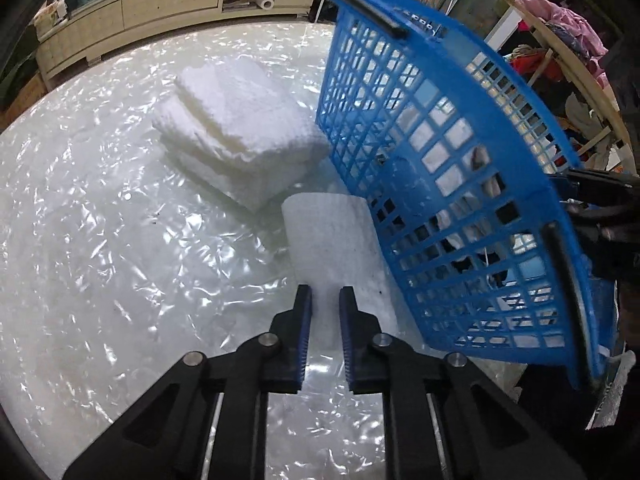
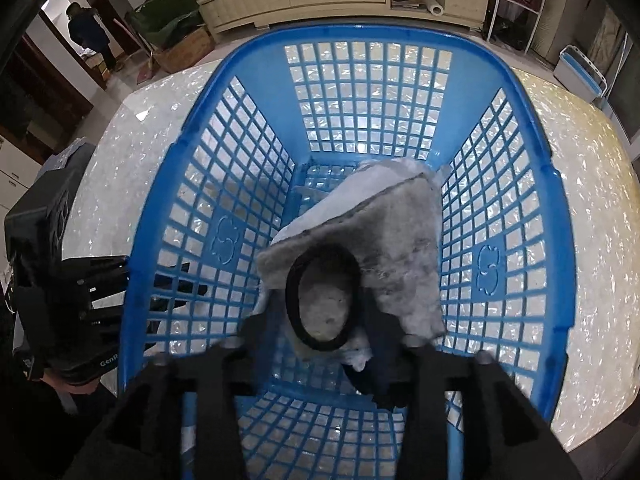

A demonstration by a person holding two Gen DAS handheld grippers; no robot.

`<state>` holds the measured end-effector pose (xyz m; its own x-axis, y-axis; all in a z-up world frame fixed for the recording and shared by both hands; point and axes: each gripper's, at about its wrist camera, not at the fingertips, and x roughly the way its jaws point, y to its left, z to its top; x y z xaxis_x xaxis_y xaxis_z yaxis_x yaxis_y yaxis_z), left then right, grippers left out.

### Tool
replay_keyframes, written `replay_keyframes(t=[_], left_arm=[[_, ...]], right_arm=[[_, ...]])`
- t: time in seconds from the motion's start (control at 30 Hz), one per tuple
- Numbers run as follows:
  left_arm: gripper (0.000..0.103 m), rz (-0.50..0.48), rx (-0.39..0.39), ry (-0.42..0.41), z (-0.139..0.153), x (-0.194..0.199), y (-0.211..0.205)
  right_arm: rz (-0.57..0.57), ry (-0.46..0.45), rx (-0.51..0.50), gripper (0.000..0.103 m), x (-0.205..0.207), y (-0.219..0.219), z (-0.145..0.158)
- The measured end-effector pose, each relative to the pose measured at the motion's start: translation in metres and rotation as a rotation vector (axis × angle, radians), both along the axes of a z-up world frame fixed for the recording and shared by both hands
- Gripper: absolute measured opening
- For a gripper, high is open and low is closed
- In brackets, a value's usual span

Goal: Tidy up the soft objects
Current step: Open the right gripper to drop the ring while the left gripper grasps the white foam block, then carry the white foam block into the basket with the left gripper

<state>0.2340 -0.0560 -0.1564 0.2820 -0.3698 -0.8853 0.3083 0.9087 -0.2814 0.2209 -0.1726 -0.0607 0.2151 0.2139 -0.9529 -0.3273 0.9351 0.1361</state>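
A blue lattice basket (image 1: pixel 460 168) stands on the pearly white table, right of my left gripper (image 1: pixel 325 300). The left gripper is narrowly open, its jaws straddling the near edge of a white foam sheet (image 1: pixel 332 240) that leans against the basket. A stack of folded white towels (image 1: pixel 240 128) lies beyond. In the right wrist view my right gripper (image 2: pixel 324 316) is inside the basket (image 2: pixel 360 40), shut on a grey fuzzy plush item with a black ring (image 2: pixel 360 248) that hangs above the basket floor. The fingertips are hidden by the plush.
A cream low cabinet (image 1: pixel 160 12) runs along the far wall. A rack with clothes (image 1: pixel 568 32) stands at the right. The left gripper's body (image 2: pixel 60 280) shows outside the basket's left wall. A person (image 2: pixel 88 32) stands in a doorway.
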Motion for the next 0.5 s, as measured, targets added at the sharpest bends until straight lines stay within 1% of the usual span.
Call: replay_keyframes(t=[0.03, 0.1, 0.13, 0.2, 0.3, 0.37, 0.43, 0.5], left_arm=[[0.013, 0.000, 0.002, -0.005, 0.005, -0.003, 0.003], [0.013, 0.006, 0.006, -0.011, 0.013, -0.005, -0.001], [0.013, 0.009, 0.004, -0.013, 0.018, -0.008, -0.002], [0.013, 0.013, 0.009, -0.023, 0.025, -0.013, 0.002], [0.013, 0.024, 0.020, -0.041, 0.041, -0.024, 0.006], [0.013, 0.032, 0.032, -0.062, 0.058, -0.034, 0.010], [0.013, 0.040, 0.037, -0.085, 0.071, -0.041, 0.016], [0.013, 0.048, 0.042, -0.109, 0.087, -0.049, 0.020]], right_arm=[[0.002, -0.009, -0.005, 0.056, -0.003, -0.001, 0.002], [0.010, -0.015, -0.004, 0.058, -0.007, -0.001, 0.004], [0.014, -0.011, 0.006, 0.063, -0.009, -0.003, 0.005], [0.016, -0.018, 0.013, 0.069, -0.015, -0.007, 0.008], [0.017, -0.044, 0.010, 0.072, -0.025, -0.011, 0.014], [0.013, -0.059, 0.030, 0.076, -0.032, -0.013, 0.020], [0.003, -0.091, 0.027, 0.092, -0.040, -0.016, 0.028], [-0.005, -0.134, 0.026, 0.096, -0.049, -0.020, 0.038]])
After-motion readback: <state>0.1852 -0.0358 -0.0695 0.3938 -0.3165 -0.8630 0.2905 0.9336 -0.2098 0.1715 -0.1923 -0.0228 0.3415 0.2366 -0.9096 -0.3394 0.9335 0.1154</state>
